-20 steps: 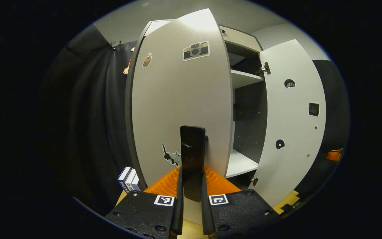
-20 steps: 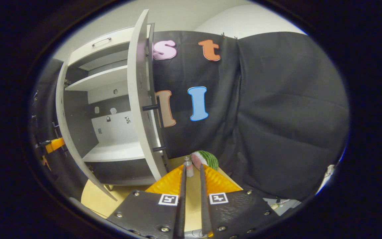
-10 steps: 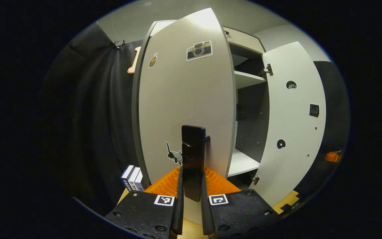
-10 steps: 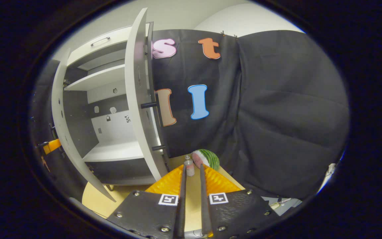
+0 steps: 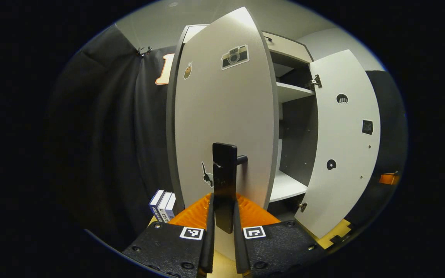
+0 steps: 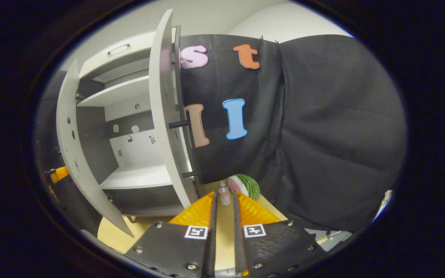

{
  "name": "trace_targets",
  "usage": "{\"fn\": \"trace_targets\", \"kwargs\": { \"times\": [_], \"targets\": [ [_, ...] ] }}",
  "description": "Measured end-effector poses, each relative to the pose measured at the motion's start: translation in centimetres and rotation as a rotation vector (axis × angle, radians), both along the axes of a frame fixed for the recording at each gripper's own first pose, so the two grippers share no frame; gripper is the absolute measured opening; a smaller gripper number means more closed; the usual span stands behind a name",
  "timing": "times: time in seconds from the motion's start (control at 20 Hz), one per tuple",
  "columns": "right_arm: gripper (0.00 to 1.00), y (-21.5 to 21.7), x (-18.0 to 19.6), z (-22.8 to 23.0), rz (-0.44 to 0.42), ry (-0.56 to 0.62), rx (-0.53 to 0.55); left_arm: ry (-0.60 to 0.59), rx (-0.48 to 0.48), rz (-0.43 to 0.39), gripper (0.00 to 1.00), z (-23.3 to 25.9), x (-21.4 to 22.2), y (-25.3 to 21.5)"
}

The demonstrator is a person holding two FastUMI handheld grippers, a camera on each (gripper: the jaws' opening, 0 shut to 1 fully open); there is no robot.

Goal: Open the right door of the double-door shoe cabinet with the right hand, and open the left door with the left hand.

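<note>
Both doors stand open, so the way into the shoe cabinet (image 6: pixel 129 116) is wide. The left door (image 5: pixel 222 112) blocks the near side. A watermelon (image 6: pixel 245 185) and small bottle (image 6: pixel 224 195) sit just beside the right door (image 6: pixel 164 116).

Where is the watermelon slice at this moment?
In the right gripper view, the watermelon slice lies on the tabletop just beyond the right gripper, beside a small bottle, against the black cloth.
</note>
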State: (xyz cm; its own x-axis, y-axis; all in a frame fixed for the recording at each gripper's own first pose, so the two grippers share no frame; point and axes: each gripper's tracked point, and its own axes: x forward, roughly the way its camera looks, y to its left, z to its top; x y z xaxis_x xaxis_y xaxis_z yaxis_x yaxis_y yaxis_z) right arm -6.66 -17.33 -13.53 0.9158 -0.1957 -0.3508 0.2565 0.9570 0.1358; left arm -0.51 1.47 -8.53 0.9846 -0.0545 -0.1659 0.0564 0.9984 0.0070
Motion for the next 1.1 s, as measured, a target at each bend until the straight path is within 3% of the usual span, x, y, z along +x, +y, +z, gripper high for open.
{"fn": "trace_targets", "kwargs": {
  "times": [0.55, 0.85, 1.1],
  "targets": [
    [0.2, 0.0, -0.9, -0.1, -0.01, -0.006, 0.025, 0.029, 0.011, 0.003, 0.18, 0.1, -0.9, 1.4],
    [0.2, 0.9, -0.3, -0.4, 0.007, -0.008, 0.028, 0.029, -0.002, 0.052, 0.17, 0.3, -1.7, 3.5],
    [0.2, 2.1, 0.5, -0.6, 0.037, -0.004, 0.023, 0.034, 0.025, 0.11, 0.1, 0.4, -2.7, 6.4]
  ]
}}
